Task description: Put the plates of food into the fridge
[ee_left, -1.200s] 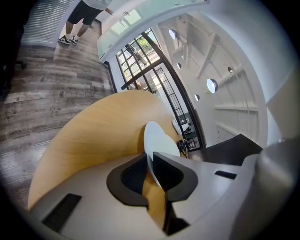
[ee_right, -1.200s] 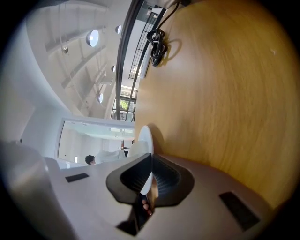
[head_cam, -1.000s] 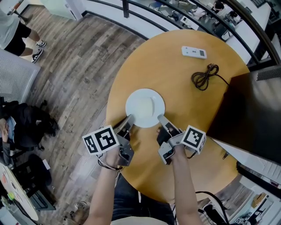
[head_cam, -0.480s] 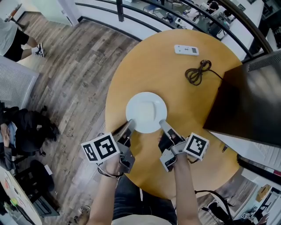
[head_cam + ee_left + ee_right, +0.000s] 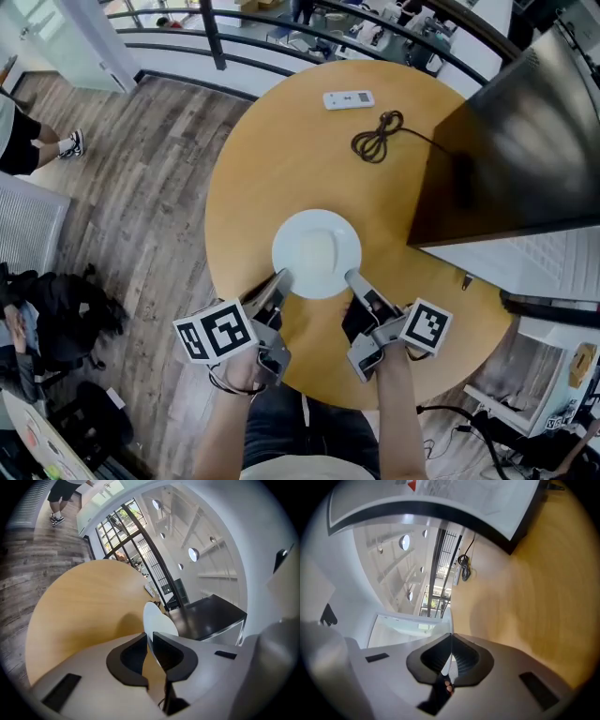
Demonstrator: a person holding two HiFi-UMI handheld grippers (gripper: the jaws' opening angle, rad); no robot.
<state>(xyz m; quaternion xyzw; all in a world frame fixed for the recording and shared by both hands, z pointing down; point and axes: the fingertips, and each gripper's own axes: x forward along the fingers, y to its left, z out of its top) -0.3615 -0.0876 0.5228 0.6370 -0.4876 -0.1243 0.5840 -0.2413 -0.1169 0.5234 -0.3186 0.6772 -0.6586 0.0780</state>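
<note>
Plate [image 5: 316, 253] higher than before: round, plain white

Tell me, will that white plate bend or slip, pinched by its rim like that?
The white plate is probably stiff: it looks flat though the left gripper and right gripper pinch only its near rim. Its smooth, glossy surface and thin rim suggest it could slip. It is likely breakable if dropped on the wooden table.

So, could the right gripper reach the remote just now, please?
Probably not: the right gripper and left gripper both clamp the plate by its rim, and the remote lies far across the table.
</note>
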